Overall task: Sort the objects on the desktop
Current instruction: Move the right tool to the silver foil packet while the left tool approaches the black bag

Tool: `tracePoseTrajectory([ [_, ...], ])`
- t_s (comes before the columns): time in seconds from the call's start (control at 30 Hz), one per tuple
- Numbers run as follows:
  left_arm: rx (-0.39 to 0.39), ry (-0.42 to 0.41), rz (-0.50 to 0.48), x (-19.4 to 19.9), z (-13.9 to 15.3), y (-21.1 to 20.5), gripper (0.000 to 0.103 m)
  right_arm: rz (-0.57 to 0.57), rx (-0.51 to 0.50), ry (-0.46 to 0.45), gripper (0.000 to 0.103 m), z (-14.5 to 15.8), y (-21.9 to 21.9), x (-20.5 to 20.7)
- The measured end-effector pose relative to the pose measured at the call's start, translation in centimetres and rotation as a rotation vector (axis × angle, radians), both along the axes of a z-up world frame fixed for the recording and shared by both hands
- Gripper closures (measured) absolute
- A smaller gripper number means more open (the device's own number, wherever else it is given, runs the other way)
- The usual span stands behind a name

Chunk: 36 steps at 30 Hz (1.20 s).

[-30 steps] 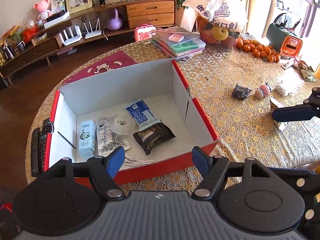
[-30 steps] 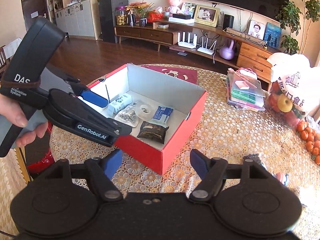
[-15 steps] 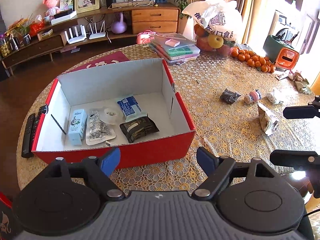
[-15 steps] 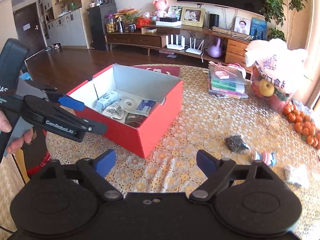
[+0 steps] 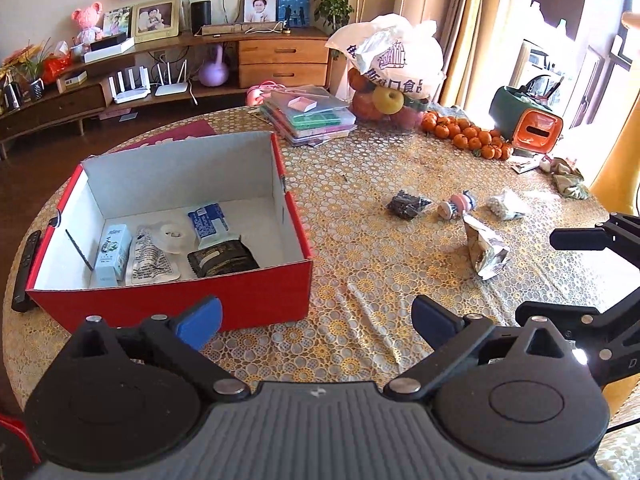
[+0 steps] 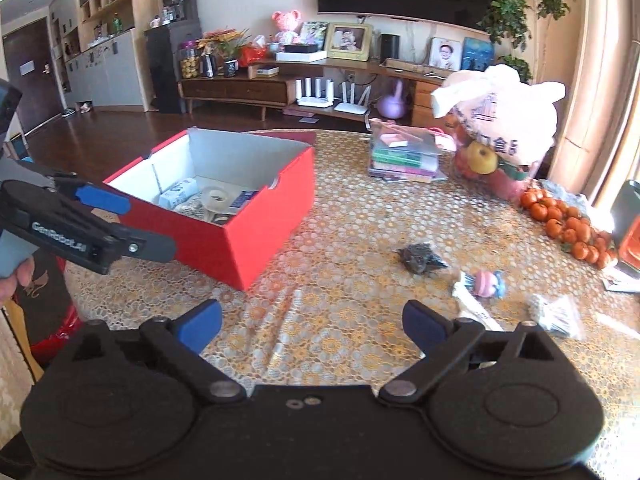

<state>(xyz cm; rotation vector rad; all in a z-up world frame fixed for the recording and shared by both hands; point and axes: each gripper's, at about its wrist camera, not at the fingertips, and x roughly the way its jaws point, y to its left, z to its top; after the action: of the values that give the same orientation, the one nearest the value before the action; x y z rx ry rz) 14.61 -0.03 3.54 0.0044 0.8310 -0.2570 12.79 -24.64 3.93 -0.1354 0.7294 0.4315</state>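
Observation:
A red box [image 5: 248, 298] [image 6: 256, 224] with a white inside stands on the lace-covered table and holds several small packets. To its right, loose on the cloth, lie a dark packet [image 5: 408, 204] [image 6: 420, 260], a pink toy [image 5: 458, 204] [image 6: 486, 284], a clear bag of white bits [image 5: 506, 206] [image 6: 554, 314] and a crumpled foil packet [image 5: 486, 250]. My left gripper [image 5: 316, 322] hangs open and empty over the table's near edge, just right of the box's front corner. My right gripper [image 6: 312, 322] is open and empty too, short of the loose items.
A stack of plastic folders [image 5: 308, 118], a white bag of fruit [image 5: 394, 76] and a heap of oranges [image 5: 464, 136] sit at the table's far side. A black remote [image 5: 26, 264] lies left of the box. An orange-green bin [image 5: 528, 124] stands at far right.
Both grippers have pulled back and swung right. The box has slid to the left in both views and the loose items on the right have come into view. Both stay open.

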Motion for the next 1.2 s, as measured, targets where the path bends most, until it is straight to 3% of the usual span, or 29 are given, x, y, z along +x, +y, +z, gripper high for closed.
tracePoseTrajectory([
  [0.37, -0.04, 0.004, -0.041, 0.8, -1.2, -3.8, 0.001, -0.147, -0.009, 0.004, 0.006, -1.9, -5.3, 0.0],
  [0.57, -0.038, -0.041, -0.08, 2.2, -1.5, -6.9, 0.002, -0.198, -0.007, 0.017, 0.006, -3.3, -7.5, 1.1],
  [0.8, -0.028, -0.082, -0.121, 5.2, -3.0, -10.2, 0.002, -0.223, -0.001, 0.045, 0.006, -5.6, -9.0, 3.3],
  [1.2, -0.055, -0.054, -0.117, 11.4, -7.6, -13.3, 0.002, -0.263, 0.024, 0.066, 0.006, -8.1, -10.4, 7.0],
])
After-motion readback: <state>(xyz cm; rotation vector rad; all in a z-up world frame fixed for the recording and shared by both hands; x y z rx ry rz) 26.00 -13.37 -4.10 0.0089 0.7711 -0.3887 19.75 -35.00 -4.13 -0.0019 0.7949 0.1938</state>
